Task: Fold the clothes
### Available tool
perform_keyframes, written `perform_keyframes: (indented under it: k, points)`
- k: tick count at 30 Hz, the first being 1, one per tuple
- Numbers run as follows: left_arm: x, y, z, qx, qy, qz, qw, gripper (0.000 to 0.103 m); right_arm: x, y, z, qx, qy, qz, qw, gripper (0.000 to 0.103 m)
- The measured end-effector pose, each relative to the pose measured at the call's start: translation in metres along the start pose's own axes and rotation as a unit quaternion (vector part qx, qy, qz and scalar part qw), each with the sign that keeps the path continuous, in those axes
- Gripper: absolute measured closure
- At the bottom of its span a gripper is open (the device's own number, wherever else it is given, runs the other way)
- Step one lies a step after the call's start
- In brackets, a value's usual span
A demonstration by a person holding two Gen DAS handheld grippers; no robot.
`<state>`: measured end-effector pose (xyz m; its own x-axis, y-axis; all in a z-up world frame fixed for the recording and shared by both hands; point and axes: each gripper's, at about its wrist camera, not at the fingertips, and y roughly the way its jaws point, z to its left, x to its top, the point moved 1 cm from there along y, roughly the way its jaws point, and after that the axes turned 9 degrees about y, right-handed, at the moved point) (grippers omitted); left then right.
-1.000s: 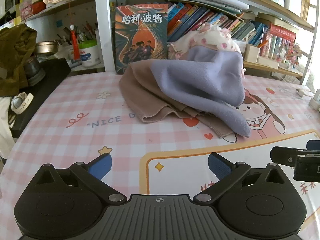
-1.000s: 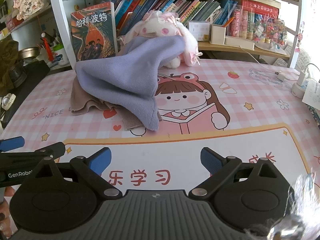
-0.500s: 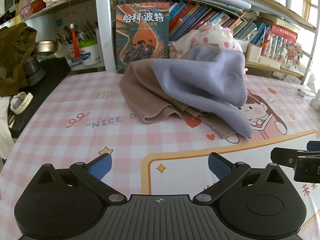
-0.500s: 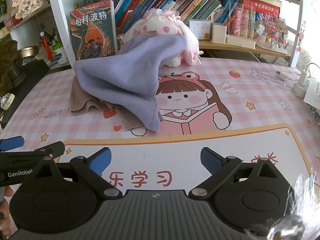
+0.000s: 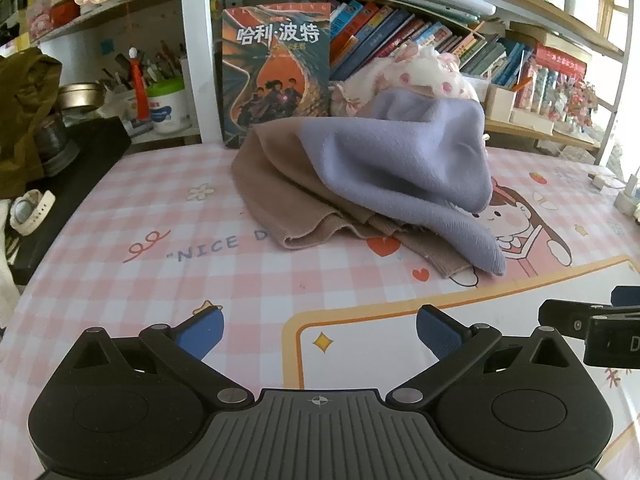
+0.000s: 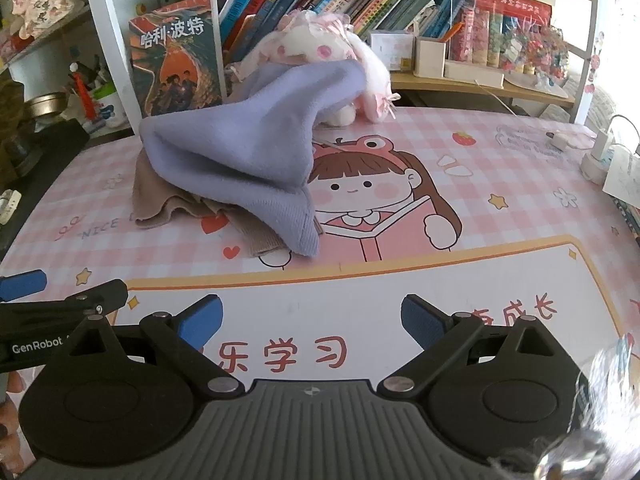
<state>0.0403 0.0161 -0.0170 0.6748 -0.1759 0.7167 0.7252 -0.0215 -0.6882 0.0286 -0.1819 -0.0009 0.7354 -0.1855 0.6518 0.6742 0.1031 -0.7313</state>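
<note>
A lilac fleece garment (image 5: 404, 164) lies crumpled over a tan knitted garment (image 5: 288, 196) at the back middle of the pink checked table mat (image 5: 168, 272). Both also show in the right wrist view, the lilac one (image 6: 244, 160) over the tan one (image 6: 156, 200). My left gripper (image 5: 318, 332) is open and empty, low over the mat, well short of the clothes. My right gripper (image 6: 312, 320) is open and empty, also short of the pile. Each gripper shows at the edge of the other's view.
A plush toy (image 6: 328, 48) sits behind the clothes, partly under the lilac one. An upright book (image 5: 276, 72) and shelves of books (image 5: 420, 40) stand behind. A black block (image 5: 72, 176) and a watch (image 5: 28, 212) lie at the left. Chargers (image 6: 600, 152) sit at the right edge.
Both grippers have moved slightly forward toward the clothes pile. The clothes have not moved. Both stay open.
</note>
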Motion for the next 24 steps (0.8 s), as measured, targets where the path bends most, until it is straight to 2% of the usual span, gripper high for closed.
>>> perform_keyframes:
  k: [4, 8, 13, 20, 24]
  points:
    - [0.0, 0.006, 0.003, -0.001, 0.005, 0.009, 0.9999, 0.0, -0.002, 0.0, 0.001, -0.01, 0.009, 0.002, 1.0, 0.007]
    - [-0.002, 0.01, 0.011, -0.021, -0.002, 0.01, 0.9997, 0.0, -0.005, 0.0, 0.002, -0.02, 0.02, 0.004, 1.0, 0.007]
    - [-0.005, 0.012, 0.01, -0.058, 0.02, 0.012, 0.998, 0.0, -0.008, -0.002, 0.007, -0.022, 0.034, 0.002, 0.999, 0.007]
    - [-0.011, 0.01, 0.015, -0.042, 0.022, 0.011, 0.9988, 0.0, -0.011, -0.002, 0.024, 0.0, 0.018, 0.008, 1.0, 0.007]
    - [-0.012, 0.01, 0.015, -0.064, 0.002, 0.001, 0.998, 0.0, -0.006, -0.005, 0.021, 0.001, 0.019, -0.002, 1.0, 0.007]
